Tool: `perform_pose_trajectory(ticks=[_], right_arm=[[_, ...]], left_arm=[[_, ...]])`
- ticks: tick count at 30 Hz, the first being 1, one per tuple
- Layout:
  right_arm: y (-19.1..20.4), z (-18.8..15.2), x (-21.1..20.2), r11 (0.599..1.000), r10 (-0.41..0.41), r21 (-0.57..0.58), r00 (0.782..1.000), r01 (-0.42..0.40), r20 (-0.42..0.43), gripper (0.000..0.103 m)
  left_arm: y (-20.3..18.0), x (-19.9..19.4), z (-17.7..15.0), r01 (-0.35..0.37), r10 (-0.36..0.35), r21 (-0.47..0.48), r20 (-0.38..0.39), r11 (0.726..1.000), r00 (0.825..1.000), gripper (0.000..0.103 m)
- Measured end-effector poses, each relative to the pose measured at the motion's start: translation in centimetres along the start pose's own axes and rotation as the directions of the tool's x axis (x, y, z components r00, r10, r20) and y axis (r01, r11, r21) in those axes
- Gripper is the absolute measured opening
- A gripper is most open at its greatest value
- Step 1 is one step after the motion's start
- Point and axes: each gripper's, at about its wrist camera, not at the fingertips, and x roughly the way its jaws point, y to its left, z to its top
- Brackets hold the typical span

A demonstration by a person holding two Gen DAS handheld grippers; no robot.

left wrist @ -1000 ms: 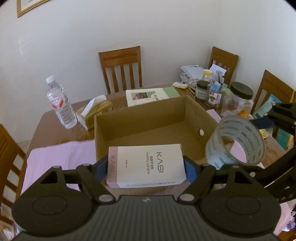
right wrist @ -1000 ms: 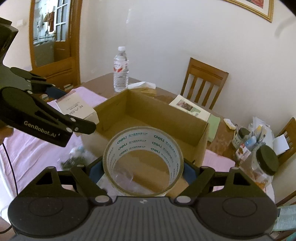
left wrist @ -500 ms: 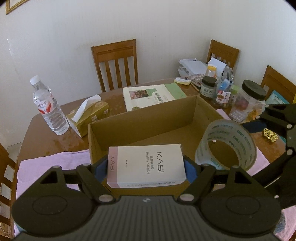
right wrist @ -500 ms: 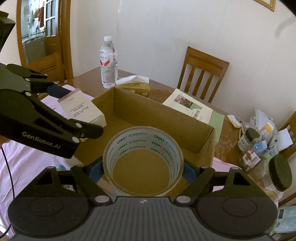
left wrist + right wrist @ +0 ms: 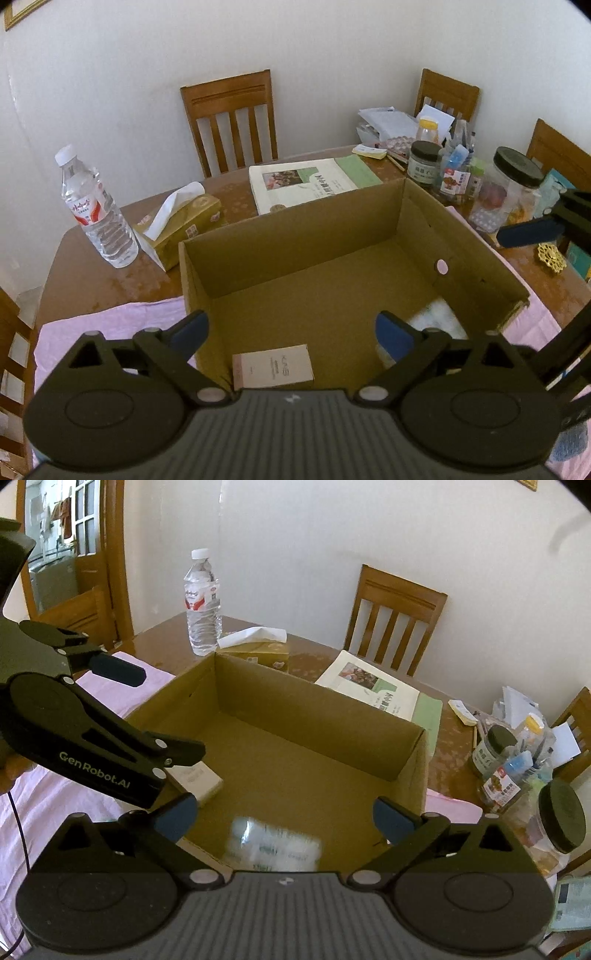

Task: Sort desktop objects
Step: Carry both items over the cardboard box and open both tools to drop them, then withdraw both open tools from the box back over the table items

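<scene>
- Brown wooden dining table (image 5: 85, 284), pale pink cloth (image 5: 107, 325) over its near side.
- Open brown cardboard box (image 5: 332, 229) sits on table, partly on the cloth.
- Left black two-finger gripper (image 5: 291, 328), blue pads, hangs over box's near-left corner; jaws opening, wide apart, nothing betw. them. In right wrist view it shows at (image 5: 147, 716).
- Right black two-finger gripper (image 5: 284, 816) over box's near-right part; jaws opening, wide, nothing clamped.
- White-and-green booklet (image 5: 310, 184) flat on table behind box.
- Clear plastic water bottle, red label (image 5: 96, 210), upright at far left; gold tissue box (image 5: 184, 225) beside it.
- Small white-and-pink carton (image 5: 273, 367) lies flat on box floor, near wall, below left gripper.
- Clear tape roll w/ green print (image 5: 273, 845), motion-blurred, inside box below right gripper; touching floor or not: can't tell.
</scene>
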Motion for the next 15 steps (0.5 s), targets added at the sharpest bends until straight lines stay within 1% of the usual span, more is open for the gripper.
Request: perform_pose_trajectory(ticks=[6,15], right_arm=[[0.0,-1.0,-1.7,1.0,-0.004,0.006,1.0,0.004,0.006,0.103],[0.3,-4.1,-5.0,1.0,0.005,0.013,1.0,-0.005,0.001,0.103]], left_arm=[[-0.7,-2.0,-0.8,-0.019,0.019,0.012,0.012,1.0,1.0,0.098],[-3.0,-5.3,-3.4,-0.038,0.038,0.022,0.004,0.999,0.999,0.098]])
